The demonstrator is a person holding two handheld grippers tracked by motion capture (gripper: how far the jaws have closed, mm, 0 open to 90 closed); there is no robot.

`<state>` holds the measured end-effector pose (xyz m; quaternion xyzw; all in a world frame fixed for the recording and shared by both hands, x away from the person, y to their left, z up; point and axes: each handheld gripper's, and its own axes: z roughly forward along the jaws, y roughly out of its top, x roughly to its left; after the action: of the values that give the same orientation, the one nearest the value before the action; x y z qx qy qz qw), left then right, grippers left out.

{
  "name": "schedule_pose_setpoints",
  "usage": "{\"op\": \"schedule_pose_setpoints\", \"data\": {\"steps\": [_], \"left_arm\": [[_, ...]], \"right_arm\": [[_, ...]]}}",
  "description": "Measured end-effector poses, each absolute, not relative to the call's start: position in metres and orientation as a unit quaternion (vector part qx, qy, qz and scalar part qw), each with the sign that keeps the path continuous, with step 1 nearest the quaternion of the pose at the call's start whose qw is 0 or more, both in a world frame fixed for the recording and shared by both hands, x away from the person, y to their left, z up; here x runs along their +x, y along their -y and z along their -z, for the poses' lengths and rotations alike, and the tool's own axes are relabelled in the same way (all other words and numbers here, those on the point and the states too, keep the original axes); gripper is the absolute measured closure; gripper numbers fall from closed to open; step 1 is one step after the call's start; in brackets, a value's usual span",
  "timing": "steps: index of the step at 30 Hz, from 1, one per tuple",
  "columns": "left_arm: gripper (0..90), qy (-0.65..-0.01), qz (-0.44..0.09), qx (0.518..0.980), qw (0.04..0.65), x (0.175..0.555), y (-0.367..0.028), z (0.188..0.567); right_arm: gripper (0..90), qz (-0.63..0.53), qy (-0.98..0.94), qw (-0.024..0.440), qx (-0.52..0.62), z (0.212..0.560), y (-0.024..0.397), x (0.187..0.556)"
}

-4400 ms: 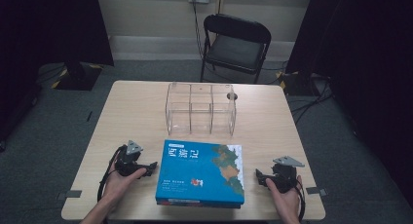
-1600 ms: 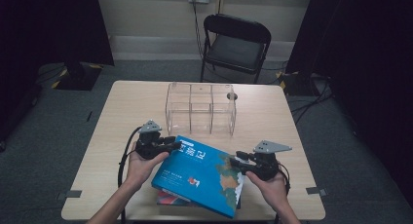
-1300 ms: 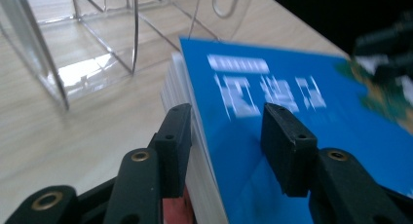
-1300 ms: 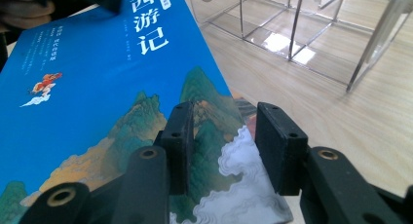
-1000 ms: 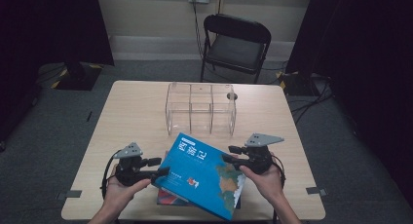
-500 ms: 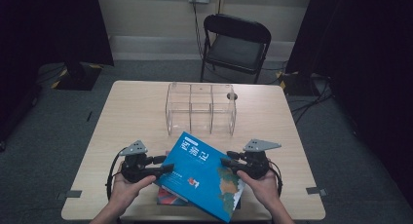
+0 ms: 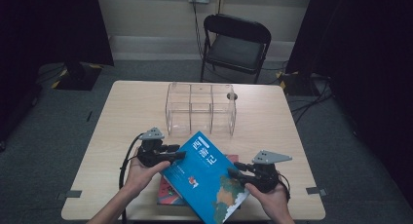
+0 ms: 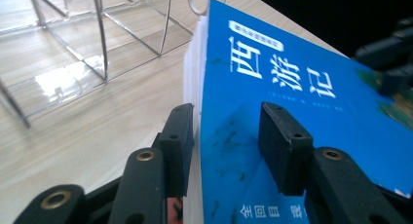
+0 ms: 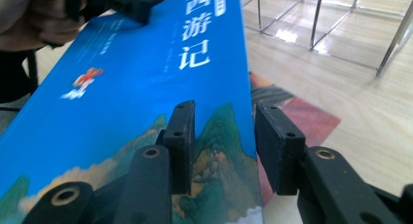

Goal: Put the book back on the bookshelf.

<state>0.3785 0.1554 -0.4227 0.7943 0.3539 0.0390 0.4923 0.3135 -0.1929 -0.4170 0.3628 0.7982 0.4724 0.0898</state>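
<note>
Blue book is now up off the red book at the near desk edge, tilted. Left hand-held gripper just closed on its left edge, right hand-held gripper clamps the right. Probably headed for the clear rack.

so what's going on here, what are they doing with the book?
A person holds tongs in each hand and has tilted the blue book up off a red book that lies flat on the table. The left tongs straddle one edge of the blue book, and their jaws have just been closing on it. The right tongs straddle the opposite edge. A clear wire rack with compartments stands just beyond the books.
</note>
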Motion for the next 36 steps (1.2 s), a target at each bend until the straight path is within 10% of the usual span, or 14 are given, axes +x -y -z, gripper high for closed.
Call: {"op": "schedule_pose_setpoints", "data": {"steps": [36], "left_arm": [[62.5,-0.389,-0.007,0.780,0.489,0.327,-0.208,0.442]], "right_arm": [[65.1,-0.499,-0.783,0.034,0.371,0.423,0.182,0.352]]}}
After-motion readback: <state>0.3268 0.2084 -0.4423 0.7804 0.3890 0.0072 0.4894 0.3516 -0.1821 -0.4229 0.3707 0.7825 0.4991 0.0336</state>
